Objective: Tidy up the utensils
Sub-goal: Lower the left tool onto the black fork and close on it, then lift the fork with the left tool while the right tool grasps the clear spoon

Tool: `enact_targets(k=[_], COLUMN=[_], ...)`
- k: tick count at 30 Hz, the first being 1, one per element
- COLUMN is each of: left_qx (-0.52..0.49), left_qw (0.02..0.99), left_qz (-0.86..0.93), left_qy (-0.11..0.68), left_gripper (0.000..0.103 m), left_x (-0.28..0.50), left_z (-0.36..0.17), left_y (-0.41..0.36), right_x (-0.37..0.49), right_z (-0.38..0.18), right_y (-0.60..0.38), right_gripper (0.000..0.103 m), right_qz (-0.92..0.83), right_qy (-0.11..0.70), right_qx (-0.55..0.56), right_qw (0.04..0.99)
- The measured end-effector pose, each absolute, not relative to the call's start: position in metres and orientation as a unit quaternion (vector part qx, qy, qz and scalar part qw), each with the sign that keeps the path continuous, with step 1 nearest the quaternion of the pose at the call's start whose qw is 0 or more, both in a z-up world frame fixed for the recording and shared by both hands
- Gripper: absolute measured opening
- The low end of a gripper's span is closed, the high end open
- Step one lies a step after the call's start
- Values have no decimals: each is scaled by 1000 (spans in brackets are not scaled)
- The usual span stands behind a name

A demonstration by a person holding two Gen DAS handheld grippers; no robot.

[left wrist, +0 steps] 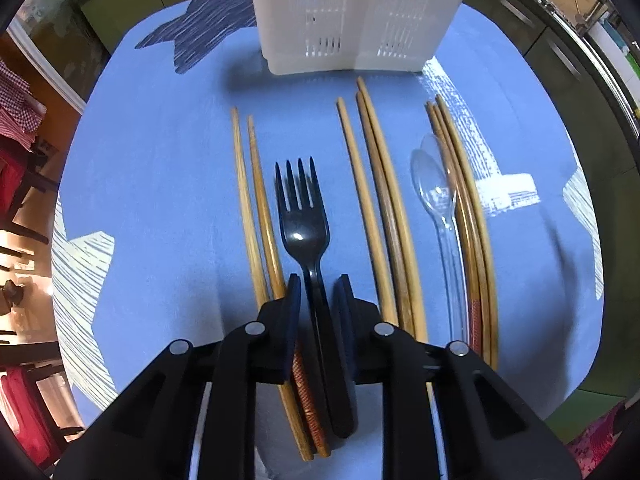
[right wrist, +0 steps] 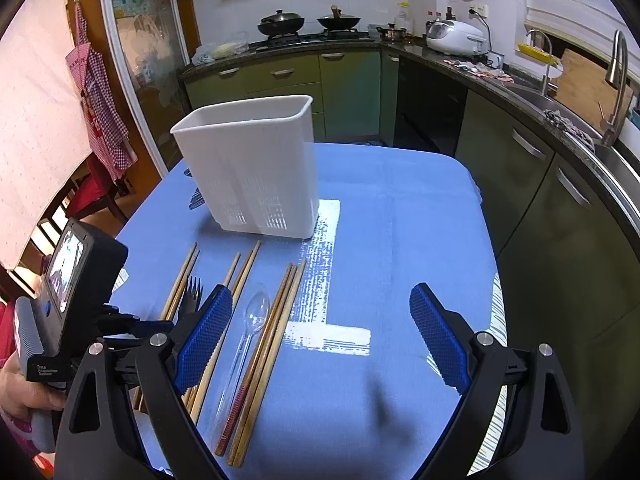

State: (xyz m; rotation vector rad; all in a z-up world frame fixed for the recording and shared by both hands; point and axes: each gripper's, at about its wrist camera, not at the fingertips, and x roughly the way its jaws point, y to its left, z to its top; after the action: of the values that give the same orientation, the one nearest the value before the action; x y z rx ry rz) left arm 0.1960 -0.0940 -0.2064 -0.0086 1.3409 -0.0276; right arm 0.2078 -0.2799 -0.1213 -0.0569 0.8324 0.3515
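Covering the table in both views is a blue cloth (right wrist: 400,240) printed with white brushed shapes and one dark blue patch, and on it the utensils lie in a row running from the lower part of each frame toward a white perforated plastic utensil holder (right wrist: 256,168) that stands upright at the top centre of the left wrist view. The left gripper (left wrist: 318,292), low in the centre of its own frame, has its blue-padded fingers drawn close on either side of the handle of a black plastic fork (left wrist: 304,216); whether the pads actually press on the handle cannot be told, and the fork lies along the cloth with its tines toward the holder. Pale wooden chopsticks (left wrist: 256,208) lie just left of the fork, and more chopsticks lie to its right. A clear plastic spoon (left wrist: 434,184) rests beside the right-hand bundle. The right gripper (right wrist: 320,336) hovers over bare cloth in the lower part of its view, fingers wide apart with nothing between them. A hand (right wrist: 24,392) grips the left device at the lower left edge. Behind the table are green kitchen cabinets (right wrist: 348,80), a dark counter with two woks (right wrist: 308,22) on a stove, a white rice cooker (right wrist: 454,36) and a sink tap (right wrist: 618,76) at the right, and a red checked apron (right wrist: 100,104) hanging at the left.
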Motion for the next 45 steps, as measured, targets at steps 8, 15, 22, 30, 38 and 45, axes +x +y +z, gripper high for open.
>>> enact_targets(k=[8,15,22,30,38,45], left_qx=[-3,-29,-35,-33,-34,-32], left_qw=[794,827,855,863,864,865], left_qz=[-22,-26,-33,-42,-50,-57], left_qy=[608,561,517,503,499,497], left_gripper=[9,9,9,9,9,9], left_x=[196,197,183,171,172,172], left_z=[-206,-182,-152,-145,-147,-148], left_y=[-101,-90,-83,-79,-72,-71], right_x=[210,219,235,233,232,234], right_z=[-120,-128,-154,-187,-210,-219], right_y=[-279,-266,-234,-199,-186,-180], right_gripper=[89,85,51,25,15,15], right_qz=[158,170,216,216,203,187], right_qy=[405,434,494,535,562,577], right_qx=[-40,-53,-54,-87,-83,-84], right_qw=[900,883,841,812,797,791])
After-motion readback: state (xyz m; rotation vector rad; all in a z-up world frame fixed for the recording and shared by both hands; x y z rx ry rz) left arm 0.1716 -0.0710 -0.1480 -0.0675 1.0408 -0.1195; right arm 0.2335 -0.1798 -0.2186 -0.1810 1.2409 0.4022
